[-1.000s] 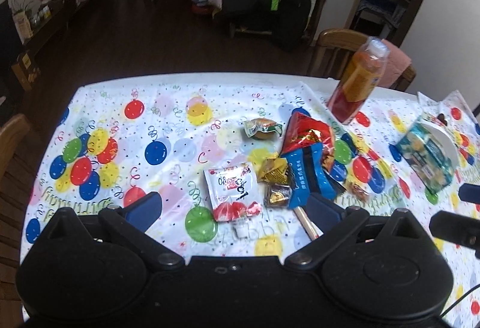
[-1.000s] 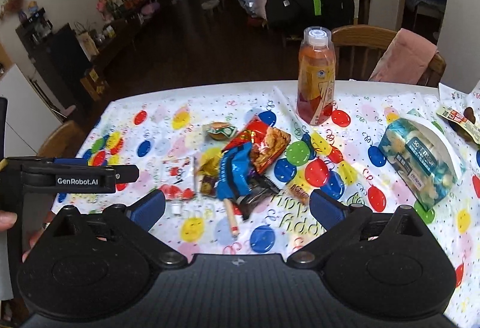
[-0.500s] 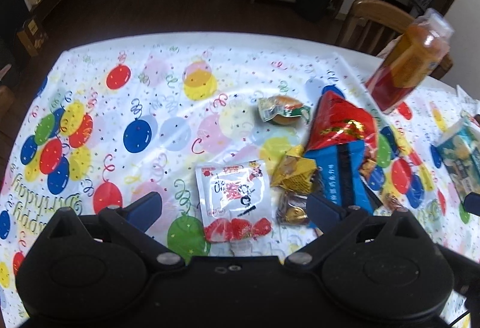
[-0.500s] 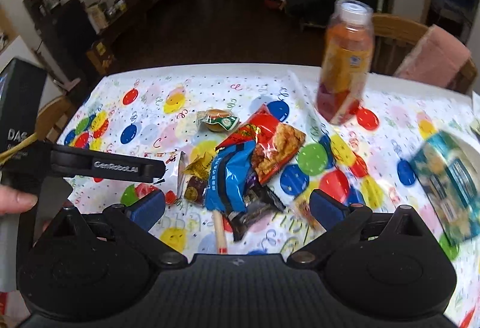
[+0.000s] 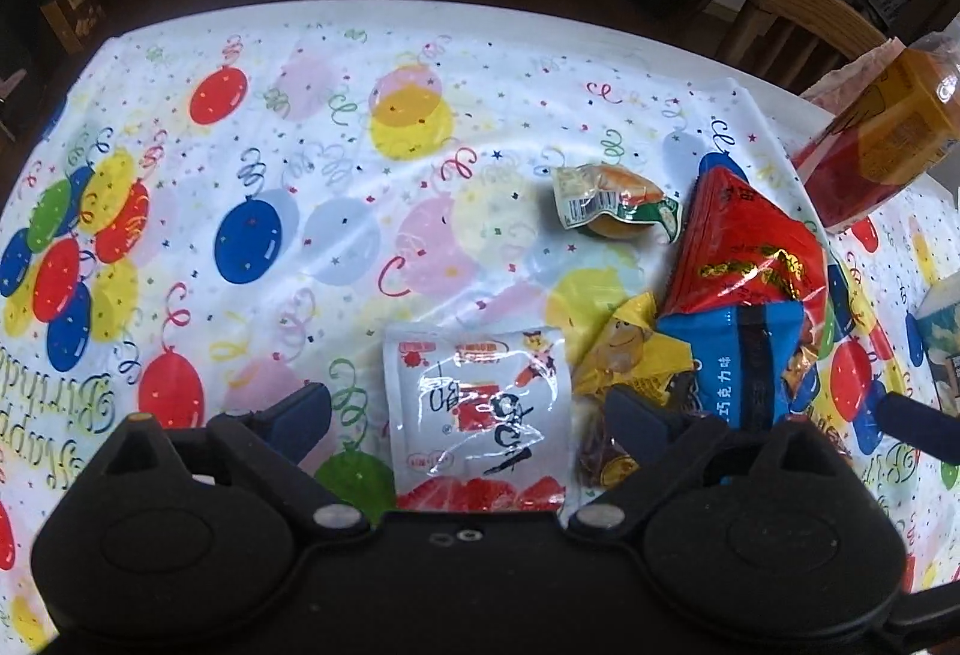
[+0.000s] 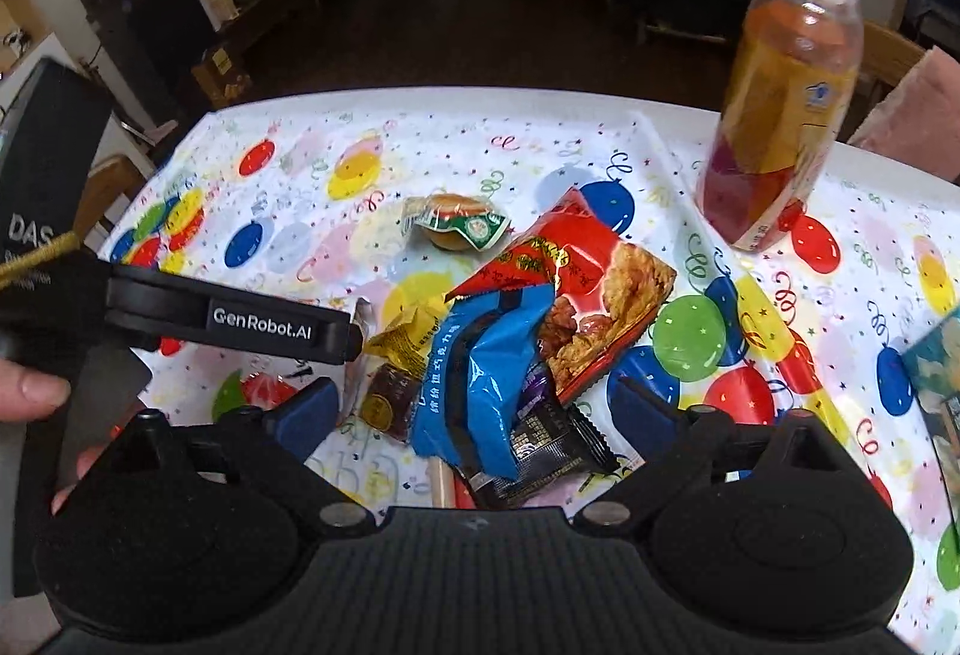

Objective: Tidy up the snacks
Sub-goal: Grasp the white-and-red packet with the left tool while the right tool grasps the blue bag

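left wrist view: left tool (image 5: pixel 474 415) gapes over white packet (image 5: pixel 477 403), tablecloth (image 5: pixel 336 127) leftward bare.

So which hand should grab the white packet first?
Probably the left: its tool is open with the white packet lying right between its fingers. The right tool faces the blue bag.

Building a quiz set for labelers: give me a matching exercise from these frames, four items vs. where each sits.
Items:
1. white packet
2. blue packet
3. bottle
4. round bun snack

Places:
A. standing upright, far right on the table
B. alone, beyond the pile
C. between the open left gripper fingers
D. lying over the red bag

Pairs: 1-C, 2-D, 3-A, 4-B
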A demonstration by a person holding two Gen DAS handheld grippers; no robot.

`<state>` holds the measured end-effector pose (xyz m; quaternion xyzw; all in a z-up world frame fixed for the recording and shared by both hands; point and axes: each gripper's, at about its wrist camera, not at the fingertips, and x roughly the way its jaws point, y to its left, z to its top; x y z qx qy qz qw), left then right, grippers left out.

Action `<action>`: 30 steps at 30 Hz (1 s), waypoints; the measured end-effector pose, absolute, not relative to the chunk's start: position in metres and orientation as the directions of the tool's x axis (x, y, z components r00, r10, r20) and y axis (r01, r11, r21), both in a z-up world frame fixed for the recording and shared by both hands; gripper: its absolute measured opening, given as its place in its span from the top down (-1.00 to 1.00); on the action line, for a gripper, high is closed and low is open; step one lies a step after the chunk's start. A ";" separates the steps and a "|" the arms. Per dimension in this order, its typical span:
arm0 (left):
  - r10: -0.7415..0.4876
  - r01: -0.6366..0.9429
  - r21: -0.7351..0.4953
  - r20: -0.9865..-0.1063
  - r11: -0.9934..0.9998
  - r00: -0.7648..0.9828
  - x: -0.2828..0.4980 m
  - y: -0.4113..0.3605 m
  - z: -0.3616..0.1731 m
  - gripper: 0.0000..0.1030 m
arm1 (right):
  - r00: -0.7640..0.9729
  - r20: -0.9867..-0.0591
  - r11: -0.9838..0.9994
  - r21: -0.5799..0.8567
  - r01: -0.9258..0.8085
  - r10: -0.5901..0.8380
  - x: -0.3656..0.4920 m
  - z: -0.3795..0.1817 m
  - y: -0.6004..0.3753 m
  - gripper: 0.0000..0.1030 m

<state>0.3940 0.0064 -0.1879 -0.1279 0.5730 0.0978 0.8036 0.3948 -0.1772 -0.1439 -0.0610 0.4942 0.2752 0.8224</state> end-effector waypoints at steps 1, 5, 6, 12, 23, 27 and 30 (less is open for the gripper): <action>0.008 -0.301 -0.094 -0.947 0.949 0.321 0.395 0.006 -0.190 -0.83 | 0.357 -0.850 0.839 0.165 -0.519 0.388 0.396 -0.146 -0.175 -0.74; 0.010 -0.297 -0.086 -0.951 0.951 0.310 0.397 0.004 -0.196 -0.71 | 0.355 -0.858 0.839 0.146 -0.524 0.371 0.399 -0.156 -0.169 -0.46; 0.010 -0.297 -0.086 -0.952 0.951 0.307 0.398 0.004 -0.198 -0.60 | 0.350 -0.859 0.838 0.151 -0.524 0.373 0.400 -0.158 -0.168 -0.35; -0.013 -0.293 -0.103 -0.956 0.951 0.293 0.398 0.006 -0.203 -0.42 | 0.347 -0.869 0.840 0.131 -0.526 0.353 0.405 -0.167 -0.157 -0.11; -0.033 -0.308 -0.122 -0.960 0.943 0.279 0.395 0.009 -0.200 -0.27 | 0.341 -0.873 0.855 0.147 -0.498 0.348 0.407 -0.171 -0.156 0.29; -0.032 -0.311 -0.118 -0.963 0.943 0.268 0.391 0.009 -0.199 -0.26 | 0.342 -0.869 0.859 0.163 -0.485 0.358 0.405 -0.167 -0.160 0.36; -0.041 -0.314 -0.126 -0.963 0.941 0.265 0.385 0.011 -0.198 -0.25 | 0.358 -0.861 0.863 0.163 -0.479 0.361 0.402 -0.161 -0.163 0.38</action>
